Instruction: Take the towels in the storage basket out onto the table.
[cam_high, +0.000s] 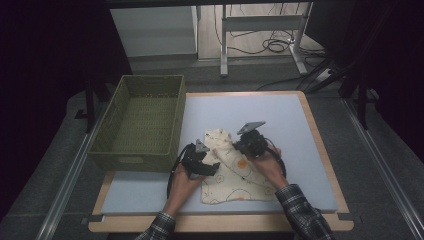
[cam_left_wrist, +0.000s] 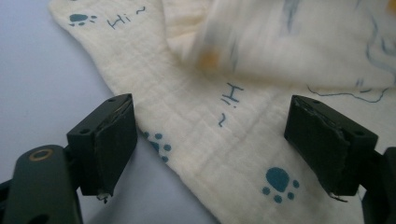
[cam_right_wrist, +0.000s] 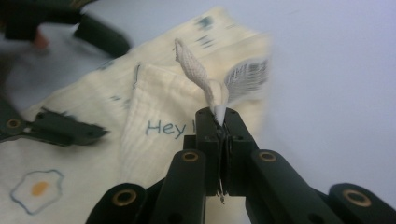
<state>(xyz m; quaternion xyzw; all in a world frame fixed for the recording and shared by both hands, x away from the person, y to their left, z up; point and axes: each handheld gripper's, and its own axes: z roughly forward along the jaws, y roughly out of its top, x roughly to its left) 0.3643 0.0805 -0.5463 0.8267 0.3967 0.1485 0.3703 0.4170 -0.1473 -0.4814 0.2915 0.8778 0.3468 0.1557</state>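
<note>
On the table mat (cam_high: 290, 150) | cloth (cam_high: 235, 170) lies spread nr basket (cam_high: 142, 120) | R gripper (cam_right_wrist: 218, 122) pinched on cloth corner | L gripper (cam_left_wrist: 210, 140) held wide over edge, nothing gripped | risk: thin pinch may be slipped if pulled fast, fold lost.

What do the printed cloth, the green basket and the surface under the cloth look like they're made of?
The cloth looks like soft cream cotton muslin: a fine crinkled weave shows, printed with paws and words. The basket seems woven from olive fibre or wicker, matte, with a visible plaited texture. The mat looks like pale blue-grey foam or felt, smooth and matte, though the exact material is unclear.
</note>
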